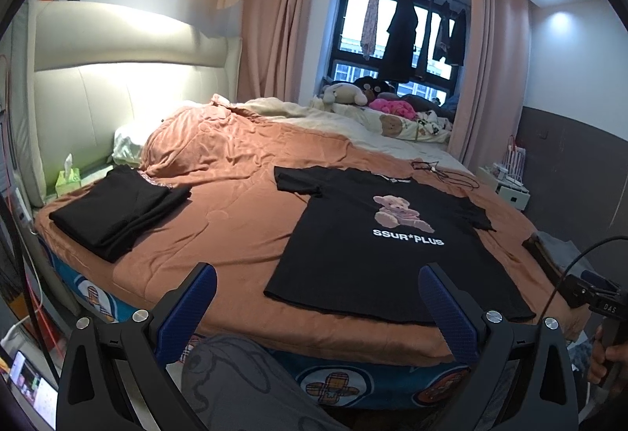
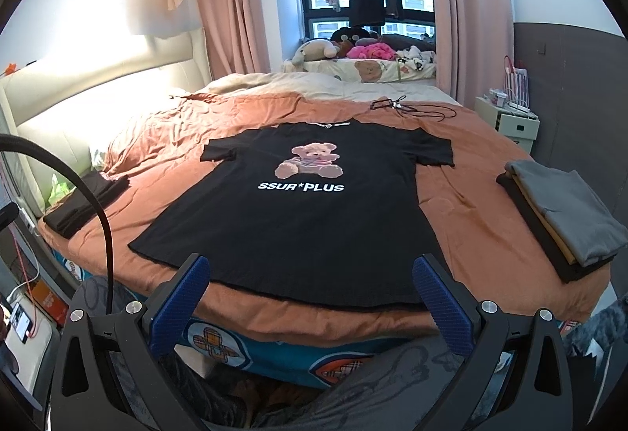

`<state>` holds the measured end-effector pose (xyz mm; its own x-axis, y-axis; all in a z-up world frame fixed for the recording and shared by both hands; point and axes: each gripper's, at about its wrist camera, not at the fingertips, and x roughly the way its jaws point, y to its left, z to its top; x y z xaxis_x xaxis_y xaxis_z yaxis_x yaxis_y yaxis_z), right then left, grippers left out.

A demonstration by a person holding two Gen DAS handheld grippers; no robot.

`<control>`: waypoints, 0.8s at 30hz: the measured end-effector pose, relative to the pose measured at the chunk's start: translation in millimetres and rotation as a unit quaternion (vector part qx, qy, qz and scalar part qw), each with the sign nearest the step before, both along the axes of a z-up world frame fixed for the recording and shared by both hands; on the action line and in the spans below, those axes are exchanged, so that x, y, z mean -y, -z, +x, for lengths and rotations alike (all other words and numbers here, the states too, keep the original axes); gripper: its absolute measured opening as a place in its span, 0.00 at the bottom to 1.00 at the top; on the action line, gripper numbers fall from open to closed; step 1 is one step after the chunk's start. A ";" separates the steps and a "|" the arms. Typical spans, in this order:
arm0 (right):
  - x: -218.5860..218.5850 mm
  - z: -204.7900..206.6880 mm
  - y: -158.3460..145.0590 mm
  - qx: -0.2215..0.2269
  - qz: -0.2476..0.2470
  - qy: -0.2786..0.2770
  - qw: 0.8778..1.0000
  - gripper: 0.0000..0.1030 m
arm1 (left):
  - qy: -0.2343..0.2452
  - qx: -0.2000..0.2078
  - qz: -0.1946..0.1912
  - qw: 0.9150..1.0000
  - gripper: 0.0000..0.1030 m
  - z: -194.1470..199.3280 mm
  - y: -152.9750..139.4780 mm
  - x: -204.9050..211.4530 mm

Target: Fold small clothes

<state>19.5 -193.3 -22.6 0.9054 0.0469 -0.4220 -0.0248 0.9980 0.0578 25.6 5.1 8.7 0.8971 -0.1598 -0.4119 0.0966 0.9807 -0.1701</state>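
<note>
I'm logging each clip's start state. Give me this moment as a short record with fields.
surface: bed with orange blanket
garment to fold: black bear T-shirt, spread flat, print up
left side: folded black clothes
right side: folded stack, grey on top
left gripper: open, empty, at the near bed edge
right gripper: open, empty, near the shirt hem

The black T-shirt lying flat on the bed carries white capitals across its chest reading "SSUR*PLUS", set just below a printed teddy bear; the words read clearly in both wrist views. In the left wrist view, a small black device at the right edge bears pale letters that look like "DAS". Nothing else is legible.
</note>
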 end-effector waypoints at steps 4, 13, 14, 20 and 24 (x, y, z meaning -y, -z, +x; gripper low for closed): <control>-1.5 19.8 5.7 -0.006 0.002 0.003 1.000 1.00 | -0.014 -0.019 -0.003 1.000 1.00 25.6 10.0 -7.2; -4.3 73.0 14.9 -0.022 0.008 -0.008 1.000 1.00 | -0.064 -0.048 0.029 0.996 1.00 77.1 36.7 -26.2; -4.2 79.9 16.1 -0.025 0.009 -0.012 1.000 1.00 | -0.066 -0.053 0.027 0.996 1.00 82.8 39.3 -28.4; -3.8 114.8 18.9 -0.030 0.001 -0.016 0.999 1.00 | -0.075 -0.082 0.018 0.994 1.00 121.6 53.2 -40.0; -7.1 135.4 23.6 -0.050 -0.010 -0.015 0.999 1.00 | -0.067 -0.107 0.023 0.992 1.00 149.1 59.0 -40.5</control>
